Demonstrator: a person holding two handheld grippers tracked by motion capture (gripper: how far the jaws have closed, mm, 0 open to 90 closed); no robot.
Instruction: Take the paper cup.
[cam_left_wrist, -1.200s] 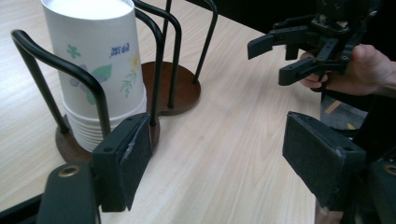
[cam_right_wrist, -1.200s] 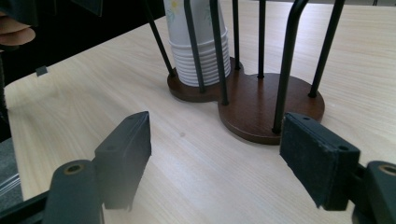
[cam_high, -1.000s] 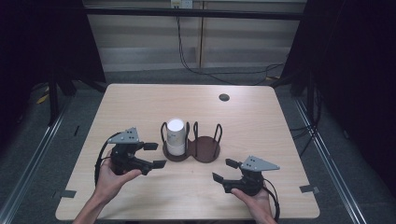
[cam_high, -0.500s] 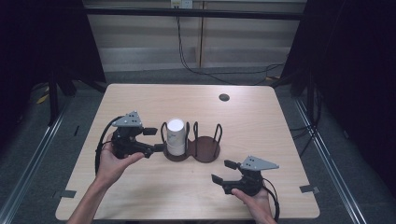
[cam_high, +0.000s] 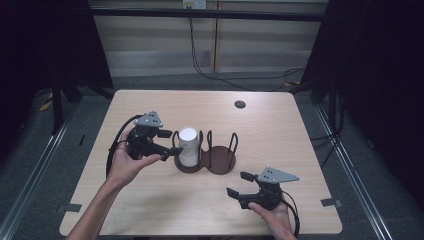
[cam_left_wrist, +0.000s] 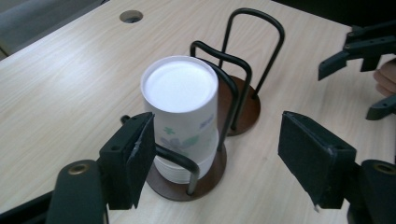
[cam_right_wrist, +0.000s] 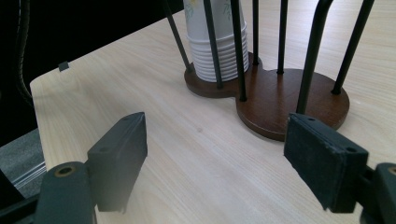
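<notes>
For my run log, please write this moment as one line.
left gripper: open, jaws beside cup stack, apart | right gripper: open, idle near table edge | holder: left bay holds stack, right bay empty

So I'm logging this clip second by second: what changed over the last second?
The left claw moved forward and inward to the stack of paper cups in the cup holder, jaws open, nothing gripped yet. The right claw, cups and holder stayed put.
</notes>
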